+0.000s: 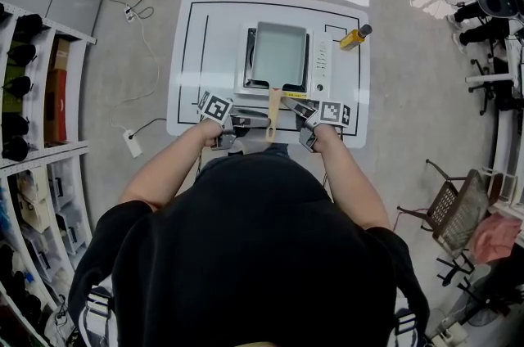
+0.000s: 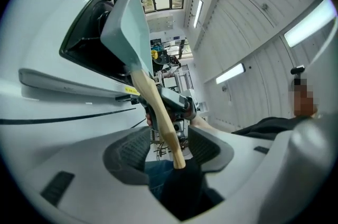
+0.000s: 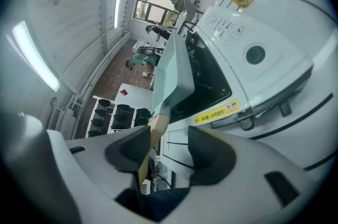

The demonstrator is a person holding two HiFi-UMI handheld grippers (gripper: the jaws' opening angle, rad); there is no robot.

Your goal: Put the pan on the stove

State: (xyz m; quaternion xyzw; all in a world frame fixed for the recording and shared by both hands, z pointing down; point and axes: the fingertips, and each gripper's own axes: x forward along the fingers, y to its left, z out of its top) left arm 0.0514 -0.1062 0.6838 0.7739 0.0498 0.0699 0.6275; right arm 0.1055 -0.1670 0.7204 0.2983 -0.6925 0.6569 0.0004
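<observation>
Pan (image 1: 279, 52) sat on stove (image 1: 321, 63) on the desk (image 1: 196, 75); it looked rigid and front-heavy, best taken by the wooden handle (image 1: 273, 112), about which left tongs (image 2: 168, 143) and right tongs (image 3: 169, 146) gaped wide, gripping nothing.

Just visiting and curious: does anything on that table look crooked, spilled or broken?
Nothing stands out. The pan sits square on the stove, its wooden handle sticking straight out the front; no spill or damage shows.
</observation>
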